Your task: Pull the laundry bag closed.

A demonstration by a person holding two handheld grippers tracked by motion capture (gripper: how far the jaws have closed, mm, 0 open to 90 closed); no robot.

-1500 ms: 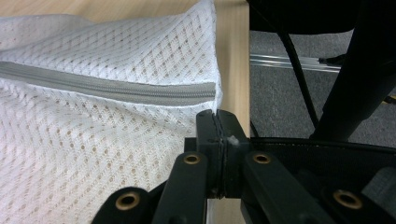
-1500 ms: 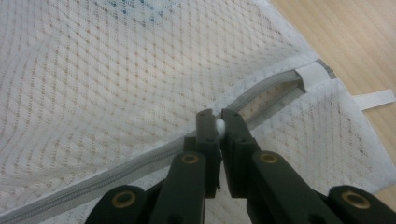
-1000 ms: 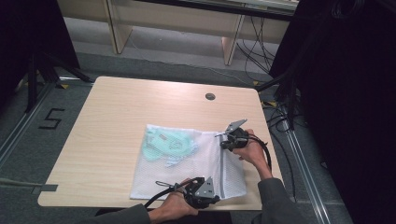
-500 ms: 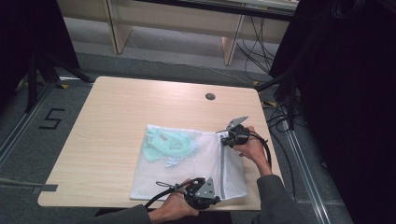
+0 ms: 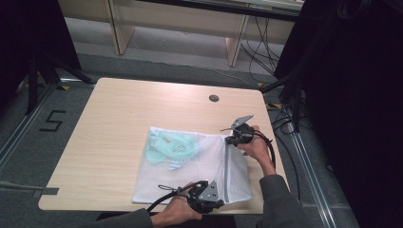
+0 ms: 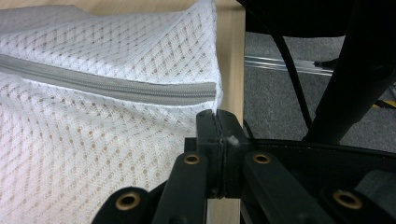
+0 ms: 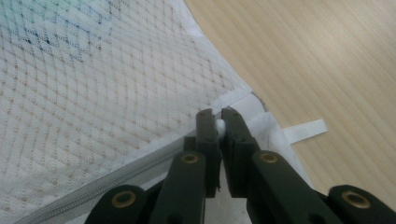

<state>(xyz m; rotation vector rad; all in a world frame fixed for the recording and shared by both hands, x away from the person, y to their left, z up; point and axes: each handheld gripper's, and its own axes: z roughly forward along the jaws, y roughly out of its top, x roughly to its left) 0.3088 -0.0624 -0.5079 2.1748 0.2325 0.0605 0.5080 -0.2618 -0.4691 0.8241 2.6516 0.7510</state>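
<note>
While the wooden table (image 5: 119, 123) takes up most of the high view, pretty much all the action sits at its near right corner, where a white mesh laundry bag (image 5: 190, 175) lies flat on the top, its right side close to the table's right edge. You can see some mint green clothing (image 5: 168, 148) through the mesh, bunched in the bag's far left part. A grey zipper (image 5: 226, 166) runs along the bag near its right side, from the far corner toward the near edge, and it looks closed along the stretch you can see up close. Each end of that side has a hand on it. The right gripper (image 5: 233, 138) is at the far right corner of the bag, and in the right gripper view its jaws are clenched on a small white bit at the bag's corner seam, right by the zipper's end, with a little white ribbon tab (image 7: 304, 130) lying on the wood just beside it. The left gripper (image 5: 209, 197) is down at the near right corner, and the left gripper view shows its jaws pressed tight together on the bag's edge just below the zipper's end (image 6: 205, 91). Smallest thing around is the round cable hole (image 5: 214, 98) in the far part of the table, well apart from the bag.
</note>
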